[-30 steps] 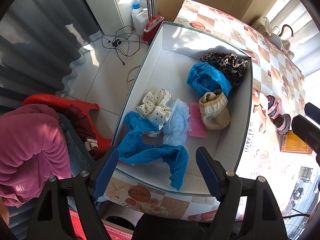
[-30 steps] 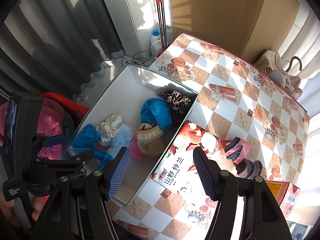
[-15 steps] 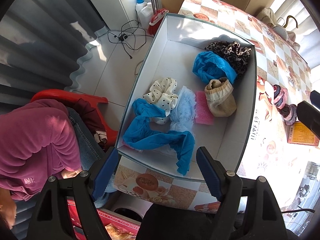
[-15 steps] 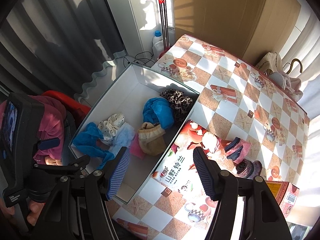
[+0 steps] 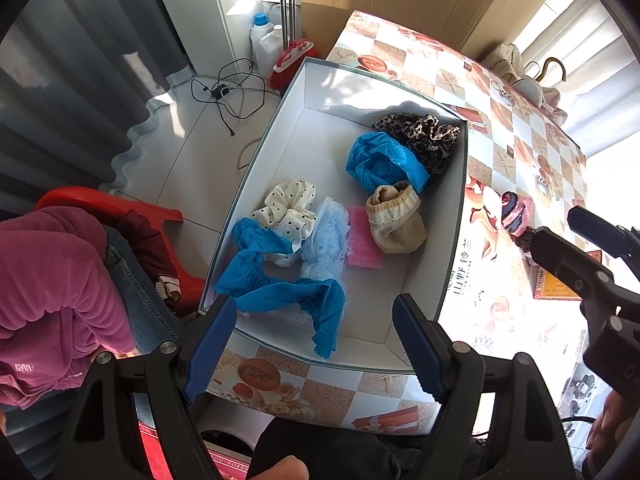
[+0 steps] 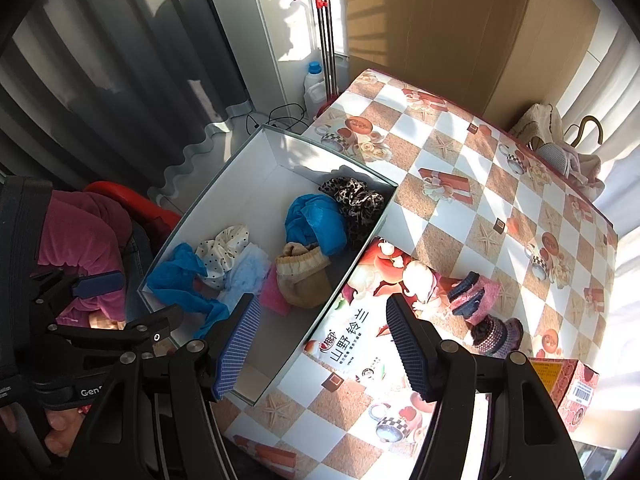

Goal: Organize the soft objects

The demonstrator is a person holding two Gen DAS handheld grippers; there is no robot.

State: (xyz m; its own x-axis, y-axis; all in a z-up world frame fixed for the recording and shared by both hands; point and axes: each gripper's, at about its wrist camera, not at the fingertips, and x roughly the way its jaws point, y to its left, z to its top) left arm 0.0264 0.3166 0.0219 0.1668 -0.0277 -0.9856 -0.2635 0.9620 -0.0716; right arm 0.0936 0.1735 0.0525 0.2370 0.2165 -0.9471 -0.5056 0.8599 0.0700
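Both tools, left [image 5: 312, 338] and right [image 6: 320, 344], hung wide and empty above limp, light knitted socks [image 6: 482, 300], best pinched mid-bundle.

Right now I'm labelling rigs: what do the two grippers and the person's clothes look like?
Both are black frames with silver bolts. The left gripper has smooth-looking blue pads; the right gripper has ribbed blue pads. White lettering marks the left one's body in the right view. The person wears a magenta top and jeans.

A checkered table [image 6: 472, 184] bears a white box [image 6: 224, 184]; knitted pieces [image 6: 476, 292]; a carton [image 6: 576, 384].
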